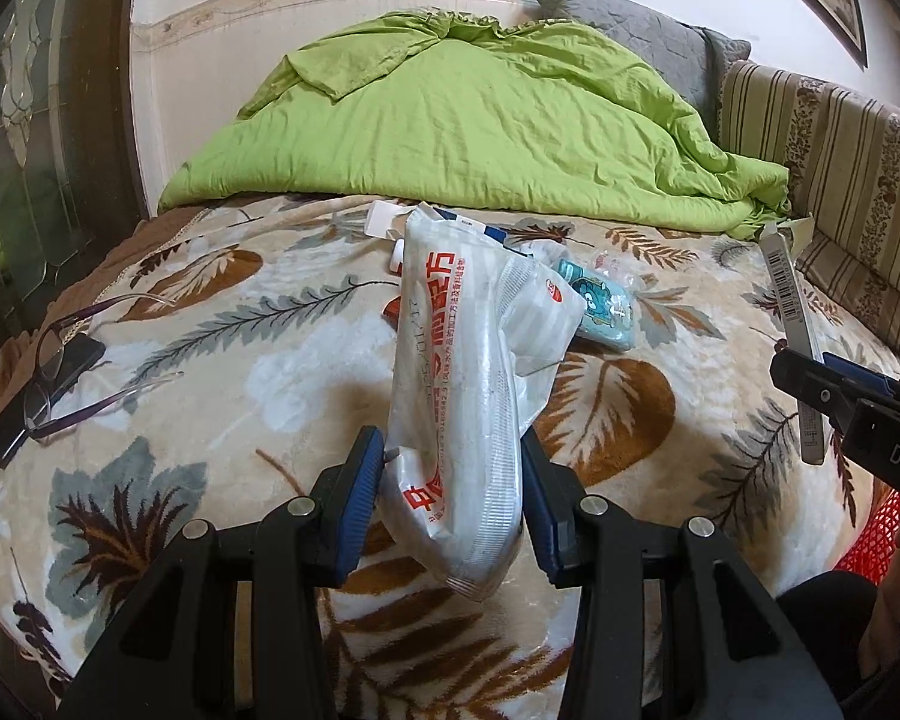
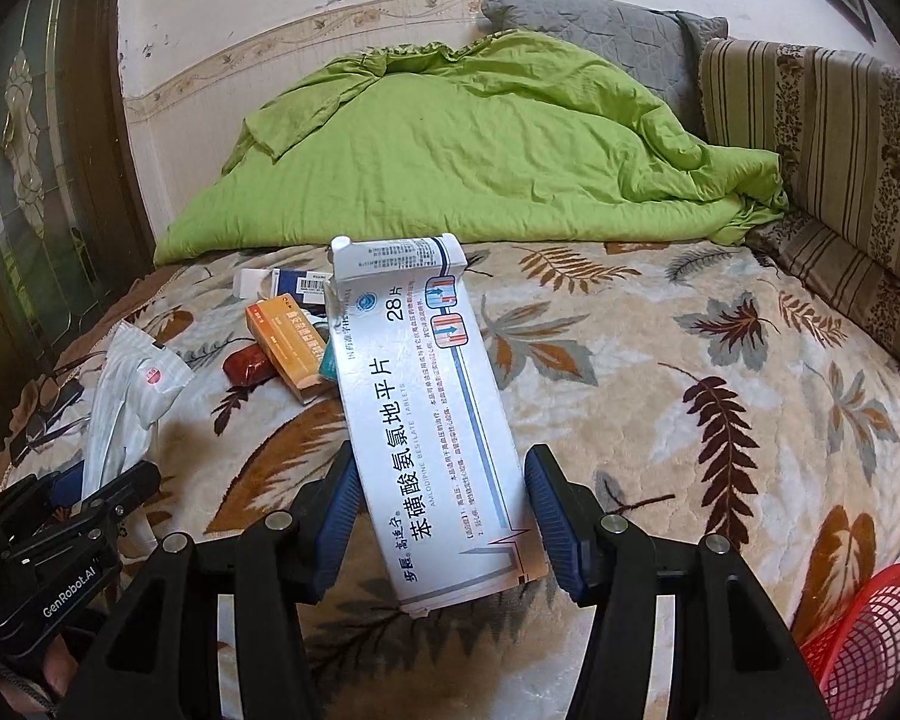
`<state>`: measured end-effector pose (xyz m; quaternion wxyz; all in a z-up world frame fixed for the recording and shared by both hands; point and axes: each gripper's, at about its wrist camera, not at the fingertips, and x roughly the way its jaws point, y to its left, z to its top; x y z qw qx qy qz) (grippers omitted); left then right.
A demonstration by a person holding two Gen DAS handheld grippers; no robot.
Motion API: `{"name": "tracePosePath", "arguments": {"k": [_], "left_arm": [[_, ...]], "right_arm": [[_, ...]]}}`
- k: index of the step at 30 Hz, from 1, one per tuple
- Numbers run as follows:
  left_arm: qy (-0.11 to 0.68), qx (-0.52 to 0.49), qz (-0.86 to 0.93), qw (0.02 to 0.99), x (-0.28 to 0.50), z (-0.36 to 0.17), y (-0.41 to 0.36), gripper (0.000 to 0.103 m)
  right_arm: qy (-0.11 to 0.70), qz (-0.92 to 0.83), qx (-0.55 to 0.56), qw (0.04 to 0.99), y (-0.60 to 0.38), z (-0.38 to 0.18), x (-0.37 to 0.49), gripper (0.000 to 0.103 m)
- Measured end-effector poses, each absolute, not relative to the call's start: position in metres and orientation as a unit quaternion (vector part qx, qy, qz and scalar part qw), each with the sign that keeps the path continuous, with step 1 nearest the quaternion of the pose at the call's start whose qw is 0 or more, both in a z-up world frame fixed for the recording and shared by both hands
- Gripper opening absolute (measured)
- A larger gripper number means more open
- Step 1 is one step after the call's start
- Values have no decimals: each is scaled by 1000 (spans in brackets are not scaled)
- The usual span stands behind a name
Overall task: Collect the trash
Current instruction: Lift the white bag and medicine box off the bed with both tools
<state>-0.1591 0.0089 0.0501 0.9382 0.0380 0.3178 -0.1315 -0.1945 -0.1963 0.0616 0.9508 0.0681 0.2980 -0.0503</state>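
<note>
Left gripper (image 1: pixel 453 504): we've got it clamped on a crinkly white plastic pouch with red lettering (image 1: pixel 456 396). The blue pads pinch it near the lower end, so the rest sticks up and away from us, clear of the bed.

Right gripper (image 2: pixel 438 516): closed onto a flattened white cardboard medicine box with blue print (image 2: pixel 432 420). It's held by the long edges, probably because it's flat and stiff and that's the easy way to pinch it.

Where the trash is: both pieces are lifted off the leaf-patterned fleece blanket (image 2: pixel 660 372), one per gripper.

Still lying there: an orange cardboard box (image 2: pixel 285 339), a small dark red wrapped packet (image 2: pixel 247 363) beside it, a teal printed packet (image 1: pixel 600 312) and a blue-and-white box (image 2: pixel 303 285) further back, all bunched near the middle of the bed.

Bin: a red plastic mesh basket (image 2: pixel 870 642) sits low at our right, off the bed edge. Looks like the drop spot, so the right gripper seems closer to it.

Not trash, we reckon: purple-framed glasses (image 1: pixel 60 372) resting on a dark phone (image 1: pixel 42 396) at the left edge, well apart from the pile.

Background: crumpled green duvet (image 1: pixel 480 120) heaped at the wall.
</note>
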Motion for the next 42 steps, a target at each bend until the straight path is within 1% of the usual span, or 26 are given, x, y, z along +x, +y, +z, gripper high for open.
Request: {"name": "tracePosePath", "arguments": {"k": [42], "left_arm": [[319,43,-130,938,-159,49,3,43]], "right_arm": [[307,-46,78,947,-200,57,-194,60]]}}
